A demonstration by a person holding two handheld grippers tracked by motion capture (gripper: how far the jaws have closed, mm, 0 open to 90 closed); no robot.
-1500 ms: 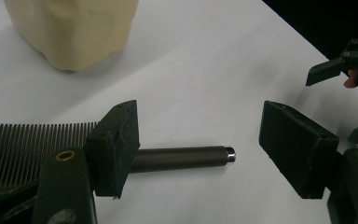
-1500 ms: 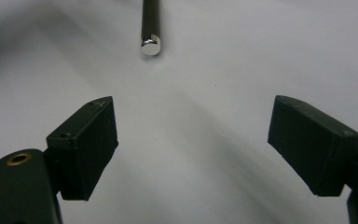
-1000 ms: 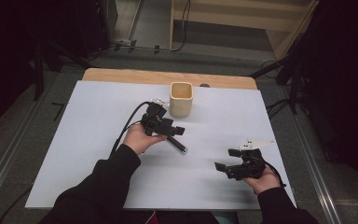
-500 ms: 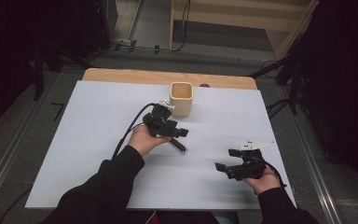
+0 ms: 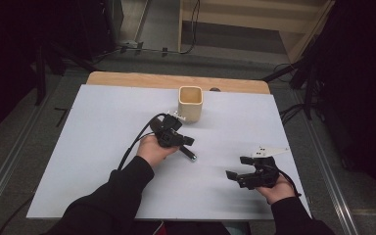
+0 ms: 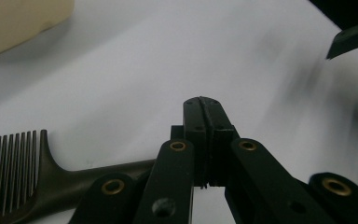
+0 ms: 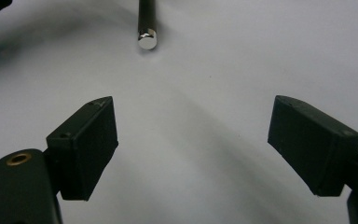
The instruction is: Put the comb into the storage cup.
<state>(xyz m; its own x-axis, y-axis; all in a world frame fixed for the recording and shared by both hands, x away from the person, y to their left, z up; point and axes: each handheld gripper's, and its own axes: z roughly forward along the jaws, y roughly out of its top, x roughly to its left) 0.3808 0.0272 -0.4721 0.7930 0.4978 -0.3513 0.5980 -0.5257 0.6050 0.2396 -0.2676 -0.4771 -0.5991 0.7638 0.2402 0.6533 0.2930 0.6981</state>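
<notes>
Since the earlier frame, the left gripper (image 6: 207, 112) has just been closed on nothing beside the unmoved comb (image 6: 70, 183), which lies on the table (image 5: 93, 147). The right gripper (image 7: 192, 137) is held wide open. The comb may be left unlifted, since its handle lies outside the pads.

Dark comb (image 6: 37, 179), beige cup (image 5: 191, 103), white table (image 5: 103, 127).

Dim overhead light is falling on the pale white sheet covering the bench (image 5: 103, 147), while the surroundings are sinking into near black. Soft shadows are smearing across the sheet in both gripper views, whose close black jaws are looking grainy and slightly blurred; a shiny metal rod tip (image 7: 147, 39) is catching a small glare.
</notes>
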